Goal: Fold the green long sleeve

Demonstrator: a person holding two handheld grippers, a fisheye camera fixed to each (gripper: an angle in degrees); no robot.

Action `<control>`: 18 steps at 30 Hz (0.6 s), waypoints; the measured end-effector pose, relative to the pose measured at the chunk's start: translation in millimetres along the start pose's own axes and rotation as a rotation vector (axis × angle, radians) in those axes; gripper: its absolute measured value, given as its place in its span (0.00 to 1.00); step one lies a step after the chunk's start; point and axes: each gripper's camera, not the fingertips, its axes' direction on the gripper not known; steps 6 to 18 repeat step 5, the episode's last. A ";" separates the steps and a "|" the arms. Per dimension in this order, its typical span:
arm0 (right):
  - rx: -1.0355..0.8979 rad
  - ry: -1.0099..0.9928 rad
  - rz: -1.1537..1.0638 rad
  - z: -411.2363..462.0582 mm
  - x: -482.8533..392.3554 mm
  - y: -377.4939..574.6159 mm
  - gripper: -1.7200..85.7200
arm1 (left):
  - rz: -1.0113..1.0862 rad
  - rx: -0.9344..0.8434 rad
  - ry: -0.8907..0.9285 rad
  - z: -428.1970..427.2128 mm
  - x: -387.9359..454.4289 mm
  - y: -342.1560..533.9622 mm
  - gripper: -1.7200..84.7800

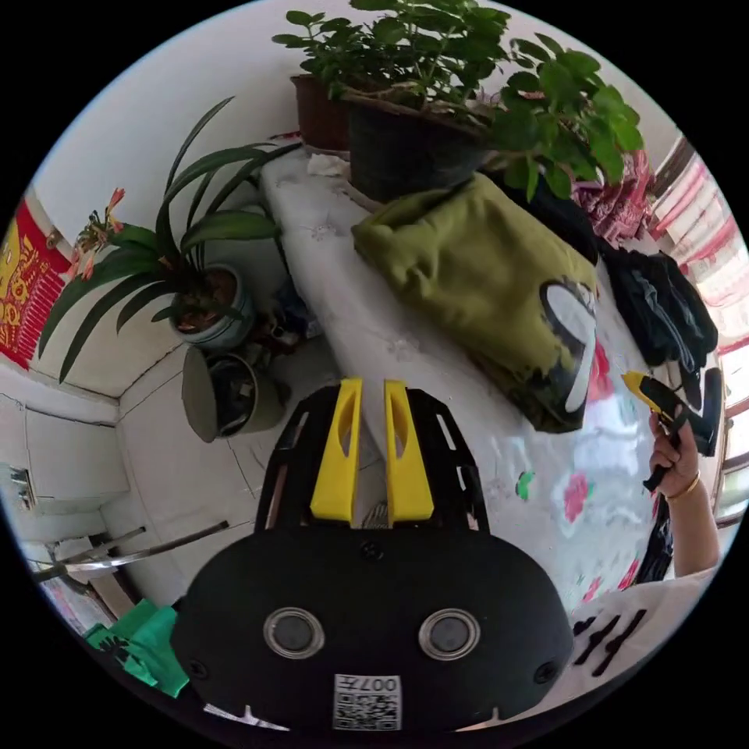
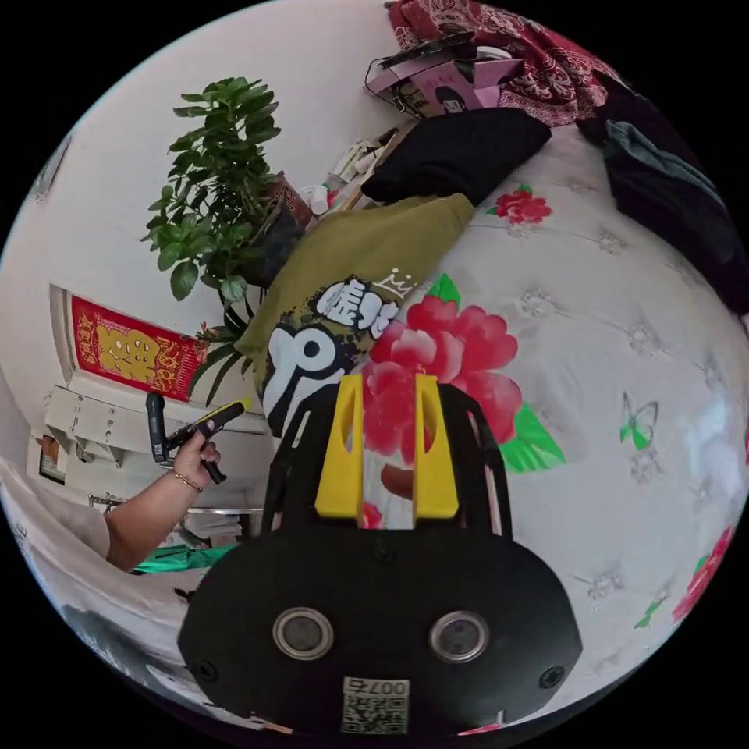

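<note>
Already folded, by the look of it — here is where you stand:

Green long sleeve: the green long sleeve point(image 1: 484, 289) lies as a compact folded bundle in the centre right of the left gripper view, printed side up; in the right gripper view it sits left of centre, above your tool.

Done: sleeves and hem seem tucked in, no loose part trails out, so I judge the folding finished or nearly so.

Left to do: at most a squaring of the edges or moving it to a pile; nothing in your tools right now.

Left tool: your left tool point(image 1: 372, 452) sits at lower centre of its view, jaws narrow with a slim gap, holding nothing, off the garment's near edge.

Right tool: your right tool point(image 2: 388, 449) at lower centre of its view, jaws a little apart, empty, over the red flower print.

Surface: the surface point(image 2: 624, 328) wears a white floral cover.

Around it: a potted plant point(image 1: 437, 94) touches the bundle's far end at the top; dark clothes point(image 1: 663, 304) lie at the right edge, well apart.
</note>
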 end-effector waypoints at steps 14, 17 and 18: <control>0.041 0.306 0.283 -73.3 56.2 149.0 0.11 | 0.438 0.030 0.025 -30.9 92.9 34.5 0.02; 0.041 0.306 0.283 -73.3 56.2 149.0 0.11 | 0.438 0.030 0.025 -30.9 92.9 34.5 0.02; 0.041 0.306 0.283 -73.3 56.2 149.0 0.11 | 0.438 0.030 0.025 -30.9 92.9 34.5 0.02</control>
